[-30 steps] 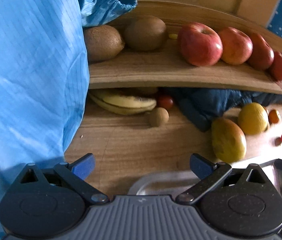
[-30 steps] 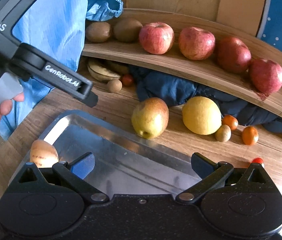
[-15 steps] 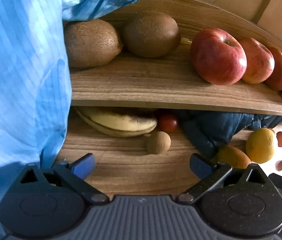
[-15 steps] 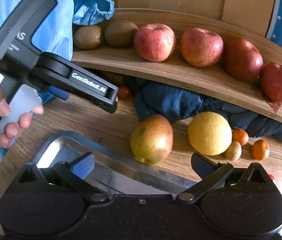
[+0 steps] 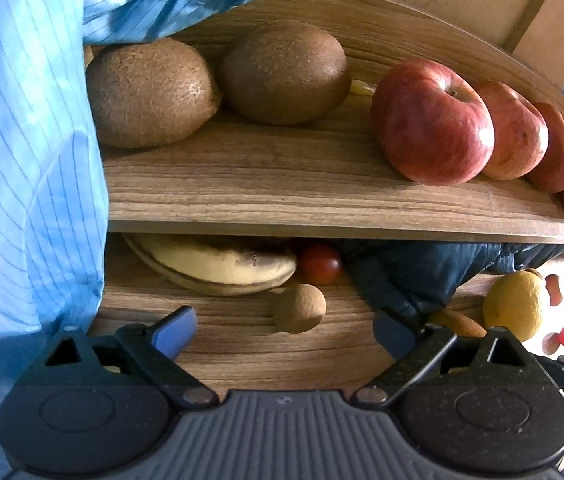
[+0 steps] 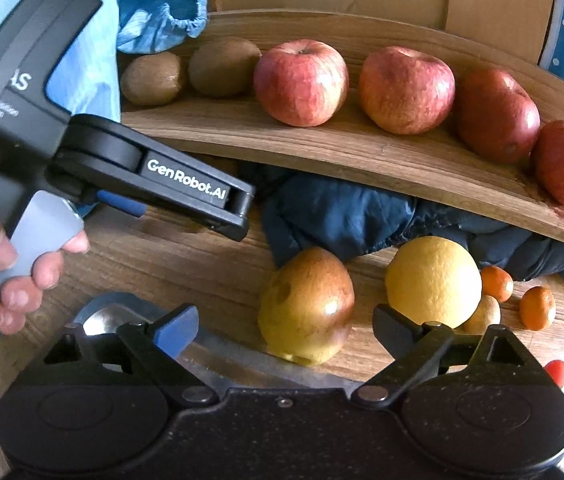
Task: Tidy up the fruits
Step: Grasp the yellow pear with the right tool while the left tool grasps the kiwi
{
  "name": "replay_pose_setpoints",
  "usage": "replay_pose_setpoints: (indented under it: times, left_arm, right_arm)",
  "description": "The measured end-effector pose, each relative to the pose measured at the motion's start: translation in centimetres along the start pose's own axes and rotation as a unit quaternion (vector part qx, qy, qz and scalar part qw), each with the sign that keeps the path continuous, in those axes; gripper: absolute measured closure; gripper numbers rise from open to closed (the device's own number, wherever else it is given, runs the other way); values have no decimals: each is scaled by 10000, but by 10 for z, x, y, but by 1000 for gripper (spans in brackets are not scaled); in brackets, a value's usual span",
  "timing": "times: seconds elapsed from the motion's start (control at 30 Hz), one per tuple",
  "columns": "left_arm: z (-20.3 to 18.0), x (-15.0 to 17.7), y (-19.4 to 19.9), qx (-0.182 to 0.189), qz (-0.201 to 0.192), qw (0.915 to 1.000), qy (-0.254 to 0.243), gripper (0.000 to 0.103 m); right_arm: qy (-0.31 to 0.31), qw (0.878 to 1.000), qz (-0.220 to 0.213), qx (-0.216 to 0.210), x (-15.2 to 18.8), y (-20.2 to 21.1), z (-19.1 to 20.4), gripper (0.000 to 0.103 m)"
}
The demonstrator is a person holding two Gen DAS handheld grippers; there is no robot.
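My left gripper (image 5: 284, 332) is open and low over the wooden table, just below the curved shelf (image 5: 322, 200). A small round brown fruit (image 5: 300, 308) lies between its fingertips, slightly ahead, untouched. Behind it a banana (image 5: 218, 268) and a cherry tomato (image 5: 320, 265) sit under the shelf. Two kiwis (image 5: 150, 92) and a row of red apples (image 5: 432, 120) rest on top. My right gripper (image 6: 284, 328) is open at the metal tray's (image 6: 102, 316) far rim. A yellow-red pear (image 6: 306, 304) stands between its fingertips, a yellow citrus (image 6: 434, 280) to the right.
A dark blue cloth (image 6: 342, 216) is bunched under the shelf. Small oranges (image 6: 538, 307) lie at the right. A blue sleeve (image 5: 30, 160) fills the left side. A hand (image 6: 22, 280) holds the left tool's black arm (image 6: 186, 184) left of the pear.
The left gripper has moved forward and down toward the shelf, bringing the small brown fruit between its fingers. The right gripper has advanced across the tray toward the pear. Both stayed open.
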State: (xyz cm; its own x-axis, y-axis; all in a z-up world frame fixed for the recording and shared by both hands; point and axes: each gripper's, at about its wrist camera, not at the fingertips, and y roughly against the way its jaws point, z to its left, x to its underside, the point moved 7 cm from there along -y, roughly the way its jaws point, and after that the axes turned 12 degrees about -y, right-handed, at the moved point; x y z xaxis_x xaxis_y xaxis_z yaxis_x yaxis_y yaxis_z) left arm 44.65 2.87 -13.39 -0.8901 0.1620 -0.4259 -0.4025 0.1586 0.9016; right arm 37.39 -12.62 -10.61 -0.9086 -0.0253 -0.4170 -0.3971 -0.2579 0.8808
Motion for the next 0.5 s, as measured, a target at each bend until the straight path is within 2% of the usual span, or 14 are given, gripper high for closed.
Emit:
replay_pose_setpoints:
  times: [0.27, 0.5]
  left_arm:
    - [8, -5, -3, 88, -38, 9999, 61, 22]
    - [9, 2, 3, 165, -113, 9996, 219, 32]
  right_arm:
    - [-73, 10000, -5, 20, -3, -6, 0, 20]
    - [-80, 10000, 19, 21, -4, -9, 0, 21]
